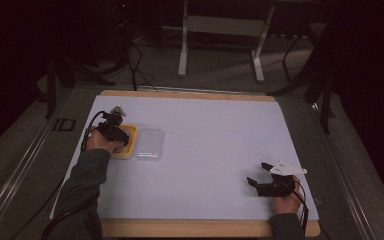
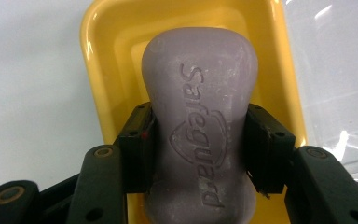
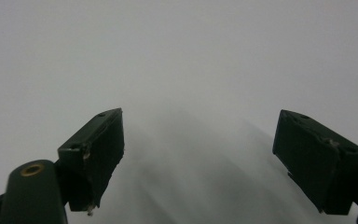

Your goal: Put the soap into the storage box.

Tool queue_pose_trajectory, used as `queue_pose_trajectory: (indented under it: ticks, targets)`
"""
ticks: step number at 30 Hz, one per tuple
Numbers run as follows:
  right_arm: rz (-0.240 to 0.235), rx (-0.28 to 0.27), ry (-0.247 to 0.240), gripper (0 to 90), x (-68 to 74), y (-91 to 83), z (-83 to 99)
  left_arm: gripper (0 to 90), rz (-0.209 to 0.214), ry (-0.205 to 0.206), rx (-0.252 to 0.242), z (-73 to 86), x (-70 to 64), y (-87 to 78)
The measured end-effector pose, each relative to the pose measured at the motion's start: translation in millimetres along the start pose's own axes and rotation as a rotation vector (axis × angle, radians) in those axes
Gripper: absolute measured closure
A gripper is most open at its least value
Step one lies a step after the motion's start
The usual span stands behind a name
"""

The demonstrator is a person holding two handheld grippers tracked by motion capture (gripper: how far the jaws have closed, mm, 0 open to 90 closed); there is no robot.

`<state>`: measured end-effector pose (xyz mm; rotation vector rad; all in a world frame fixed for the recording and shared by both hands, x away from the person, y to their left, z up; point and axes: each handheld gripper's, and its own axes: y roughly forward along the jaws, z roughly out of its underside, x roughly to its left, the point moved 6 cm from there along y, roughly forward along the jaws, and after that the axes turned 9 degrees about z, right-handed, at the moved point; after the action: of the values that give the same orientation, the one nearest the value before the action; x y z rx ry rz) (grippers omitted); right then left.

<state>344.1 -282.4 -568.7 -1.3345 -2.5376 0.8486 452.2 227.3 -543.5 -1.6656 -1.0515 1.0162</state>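
A pale purple soap bar (image 2: 199, 126) stamped "Safeguard" lies in a yellow soap dish (image 2: 105, 60). My left gripper (image 2: 199, 149) is shut on the bar, its jaws pressed against both sides near the bar's narrow middle. In the high view the left gripper (image 1: 114, 131) sits over the yellow dish (image 1: 130, 150) at the table's left. A clear plastic lid (image 1: 149, 144) lies flat just right of the dish. My right gripper (image 1: 259, 174) rests near the front right of the table, open, with nothing between its jaws; the right gripper (image 3: 198, 158) looks onto bare white surface.
A white sheet (image 1: 205, 130) covers the wooden table (image 1: 190, 227). Beyond the far edge stands a metal frame (image 1: 220, 40) on a dark floor, with cables (image 1: 135, 65) trailing at the back left.
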Motion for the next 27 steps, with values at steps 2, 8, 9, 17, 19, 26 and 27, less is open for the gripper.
queue_pose_trajectory:
  ticks: [2, 8, 9, 17, 19, 26, 27]
  targets:
    - [0.0, -0.001, -0.001, 16.2, -0.1, 0.0, 0.0, 49.9, 0.005, -0.003, 0.001, 0.0, 0.0, 1.7]
    - [0.0, -0.001, -0.001, 16.2, 0.1, 0.0, 0.0, 49.8, 0.0, -0.008, 0.004, 0.1, 0.5, 5.2]
    - [0.0, 0.0, -0.001, 16.2, 0.1, 0.0, 0.0, 49.8, -0.001, -0.008, 0.003, 0.0, 0.5, 5.2]
    - [-0.001, -0.001, -0.003, 16.2, 0.2, 0.0, 0.1, 46.5, 0.02, -0.021, -0.002, -0.2, 2.0, 4.3]
    - [-0.001, -0.001, -0.003, 16.2, 0.2, 0.0, 0.0, 45.0, 0.03, -0.025, -0.008, -0.5, 2.0, 3.5]
    - [-0.001, -0.001, -0.003, 16.2, 0.3, 0.0, 0.0, 37.0, 0.012, -0.014, -0.026, -1.6, 0.3, -0.7]
    - [-0.001, -0.001, -0.003, 16.2, 0.4, -0.1, 0.0, 36.8, 0.014, -0.016, -0.029, -1.6, 0.3, -1.8]
